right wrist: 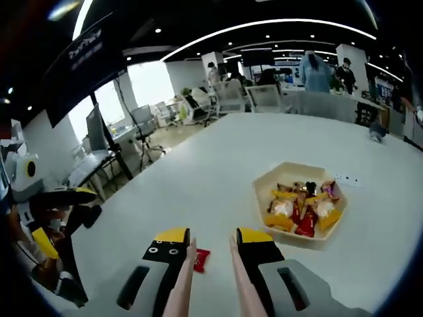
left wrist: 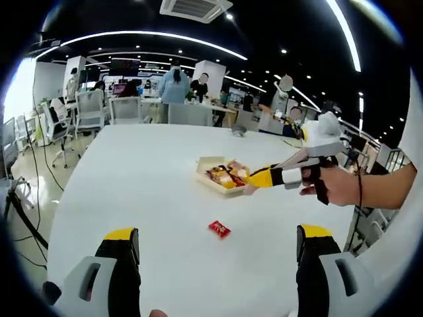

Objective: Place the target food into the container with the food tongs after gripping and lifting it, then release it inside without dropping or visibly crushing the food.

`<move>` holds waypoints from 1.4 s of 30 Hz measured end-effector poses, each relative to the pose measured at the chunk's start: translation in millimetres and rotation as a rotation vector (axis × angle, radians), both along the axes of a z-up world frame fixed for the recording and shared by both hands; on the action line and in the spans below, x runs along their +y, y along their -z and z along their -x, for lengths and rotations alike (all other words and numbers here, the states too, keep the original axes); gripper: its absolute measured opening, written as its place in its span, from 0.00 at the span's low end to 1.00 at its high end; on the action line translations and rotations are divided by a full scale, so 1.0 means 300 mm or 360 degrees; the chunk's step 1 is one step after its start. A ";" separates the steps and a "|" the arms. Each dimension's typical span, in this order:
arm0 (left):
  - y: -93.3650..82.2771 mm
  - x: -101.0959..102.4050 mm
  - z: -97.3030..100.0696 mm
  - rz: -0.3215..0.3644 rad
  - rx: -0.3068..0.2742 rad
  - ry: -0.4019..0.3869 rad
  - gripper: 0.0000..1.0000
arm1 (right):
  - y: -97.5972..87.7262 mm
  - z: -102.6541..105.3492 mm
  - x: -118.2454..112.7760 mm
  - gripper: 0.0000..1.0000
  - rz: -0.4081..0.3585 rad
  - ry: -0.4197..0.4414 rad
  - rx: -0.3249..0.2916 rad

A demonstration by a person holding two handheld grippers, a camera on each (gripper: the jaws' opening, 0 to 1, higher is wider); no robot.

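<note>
Inspector: Now, the left gripper [left wrist: 218, 247], what is its state?

Observer: Its jaws stand wide apart with nothing between them, held above the white worktop [left wrist: 132, 178]. Ahead of it on the worktop lies a small red food packet [left wrist: 219, 228], flat and on its own.

Inspector: And the container?

Observer: A pale, shallow tray [right wrist: 264, 188] sits farther along the worktop, well apart from the red packet. It holds several wrapped snacks [right wrist: 301, 211] in orange, yellow and red.

Inspector: The right gripper?

Observer: In the right gripper view the right gripper [right wrist: 211, 246] has its jaws set narrow around a pair of pale food tongs [right wrist: 185, 284]. The tong arms run forward between the jaws, their tips slightly apart. The red packet lies just past the tip of the tong arm on the left; whether it is touched I cannot tell. In the left gripper view a hand [left wrist: 337, 185] holds that gripper close beside the tray.

Inspector: Surroundings?

Observer: Office chairs [left wrist: 89, 109] and standing people at the far end.
</note>
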State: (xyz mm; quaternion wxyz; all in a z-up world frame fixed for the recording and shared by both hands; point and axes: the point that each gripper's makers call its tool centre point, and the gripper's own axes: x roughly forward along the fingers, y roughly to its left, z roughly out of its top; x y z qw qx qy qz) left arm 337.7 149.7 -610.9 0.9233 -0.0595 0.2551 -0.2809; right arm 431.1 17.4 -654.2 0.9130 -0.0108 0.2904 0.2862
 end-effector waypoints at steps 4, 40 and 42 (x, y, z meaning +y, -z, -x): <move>0.010 0.030 0.022 0.0003 0.0032 -0.0047 1.00 | 0.080 0.012 0.046 0.27 0.0002 0.0002 0.0061; 0.018 0.095 0.054 -0.0097 0.0097 -0.0108 1.00 | 0.256 0.044 0.138 0.19 0.0275 -0.0164 0.0087; 0.016 0.091 0.052 -0.0094 0.0096 -0.0103 1.00 | 0.240 0.053 0.124 0.19 0.0267 -0.0162 0.0077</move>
